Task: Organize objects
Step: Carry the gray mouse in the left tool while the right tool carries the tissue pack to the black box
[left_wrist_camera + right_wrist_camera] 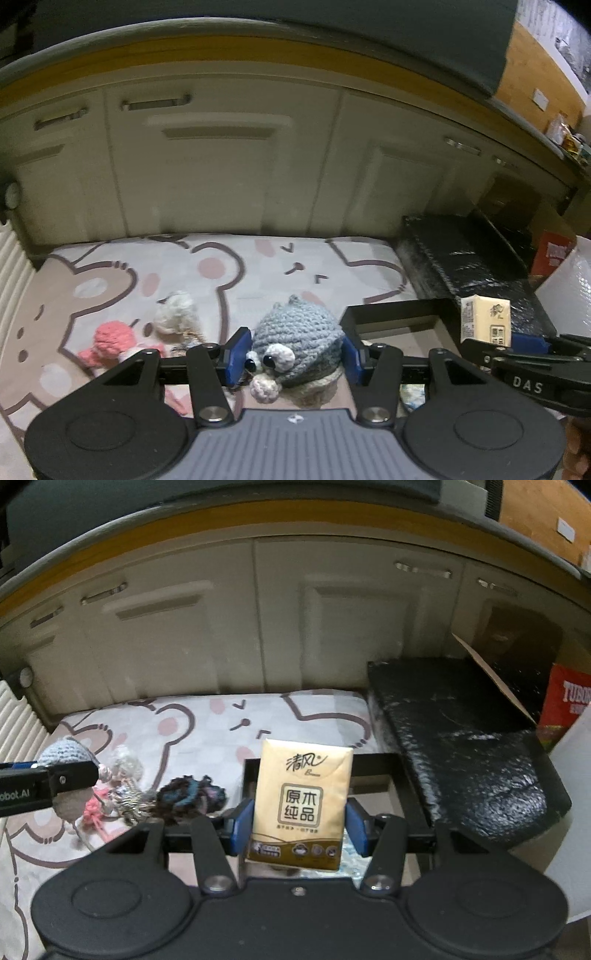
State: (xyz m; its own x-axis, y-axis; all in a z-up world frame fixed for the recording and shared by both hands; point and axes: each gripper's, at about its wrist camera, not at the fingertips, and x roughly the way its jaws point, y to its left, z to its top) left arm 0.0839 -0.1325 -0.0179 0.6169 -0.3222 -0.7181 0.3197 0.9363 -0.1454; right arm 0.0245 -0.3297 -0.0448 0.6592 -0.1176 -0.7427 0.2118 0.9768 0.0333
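The left gripper (295, 356) is clamping a grey-blue crochet animal (295, 339) between its blue pads, the jaws standing only as far apart as the toy's soft body allows, with the toy's face turning toward the camera. The right gripper (299, 825) is pinching a tan tissue pack (301, 805) upright by its lower sides, jaws partly closed on it. Both loads are hanging above the cartoon-bear mat (221, 266), just short of a black open tray (369, 762) lying at about one o'clock from the left hand. Judged from this, the step in hand is carrying both items to that tray; doing it well means keeping each grip steady, lowering the items side by side inside the rim, and releasing only once they are seated. The left view is showing a pink crochet toy (110, 341) and a white one (175, 312) at ten o'clock; only the right view is showing a dark yarn bundle (190, 799) at nine o'clock and the pack's printed front.
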